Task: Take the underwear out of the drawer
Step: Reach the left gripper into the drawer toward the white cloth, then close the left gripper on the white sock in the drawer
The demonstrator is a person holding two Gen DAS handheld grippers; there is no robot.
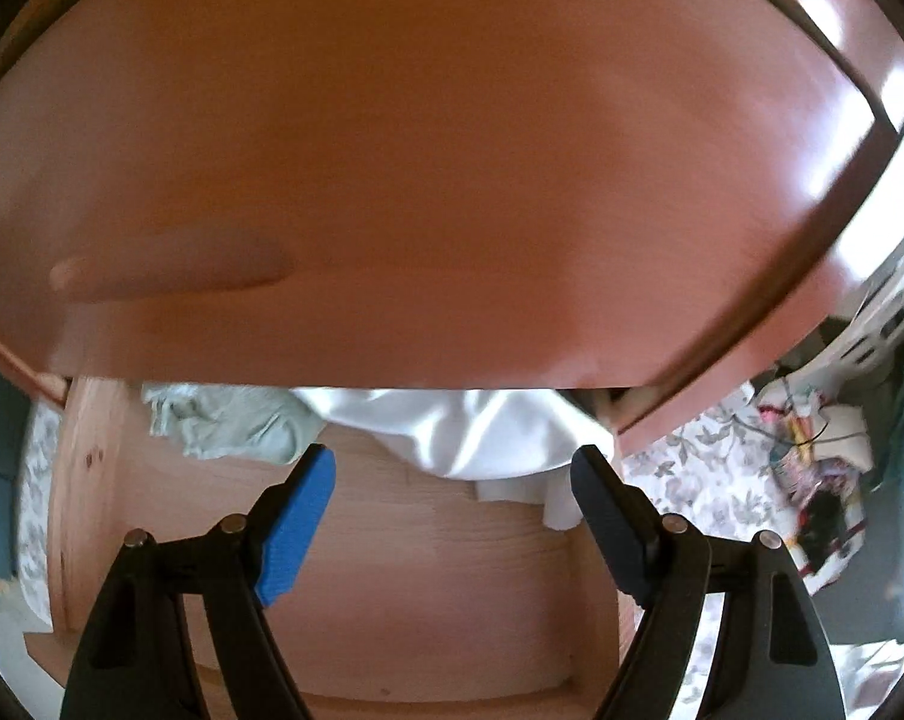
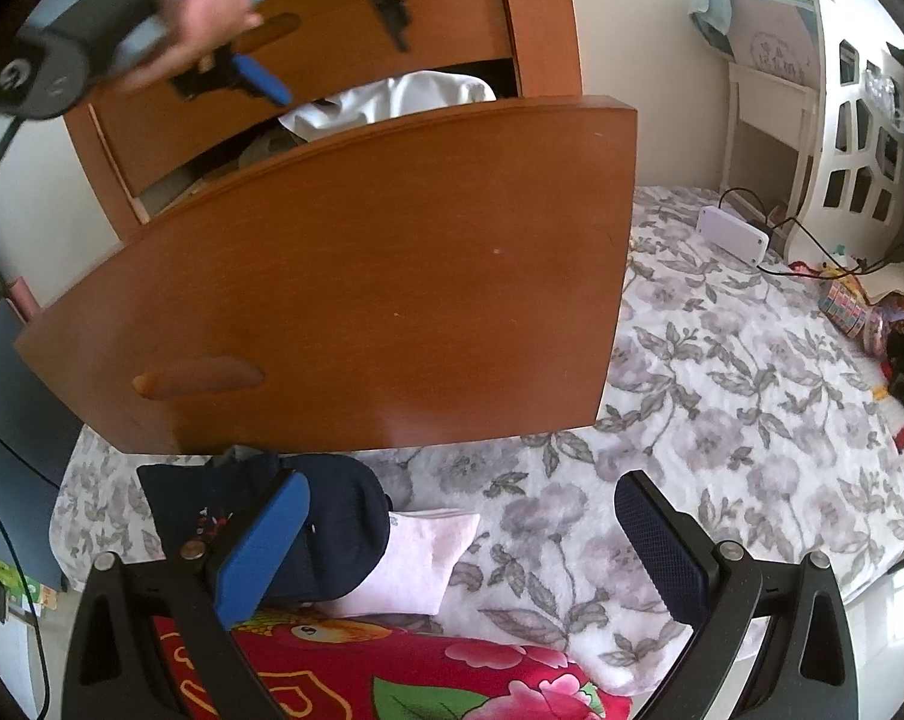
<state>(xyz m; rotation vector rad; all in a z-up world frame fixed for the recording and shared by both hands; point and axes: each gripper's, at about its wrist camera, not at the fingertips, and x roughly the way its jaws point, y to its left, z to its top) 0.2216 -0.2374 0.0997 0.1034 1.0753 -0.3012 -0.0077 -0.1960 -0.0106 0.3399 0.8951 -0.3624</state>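
In the left wrist view I look down into an open wooden drawer (image 1: 392, 546). A white garment (image 1: 463, 426) and a pale green garment (image 1: 230, 420) lie at its back, partly under the closed drawer front above. My left gripper (image 1: 452, 468) stands open over the drawer floor, just short of the white garment, holding nothing. The right wrist view shows the drawer's front panel (image 2: 362, 276), the white garment (image 2: 392, 99) behind it, and a hand carrying the blurred left gripper (image 2: 326, 54). My right gripper (image 2: 460, 483) is open above the bed, beside a dark navy garment (image 2: 332, 510) and a pink one (image 2: 416, 558).
The closed upper drawer front (image 1: 422, 180) with its wooden handle (image 1: 170, 270) overhangs the open drawer. A floral bedsheet (image 2: 721, 390) covers the bed, with a red floral blanket (image 2: 392, 678) nearest me. A white box with cables (image 2: 730, 234), a white shelf (image 2: 859, 138) and small clutter sit at the right.
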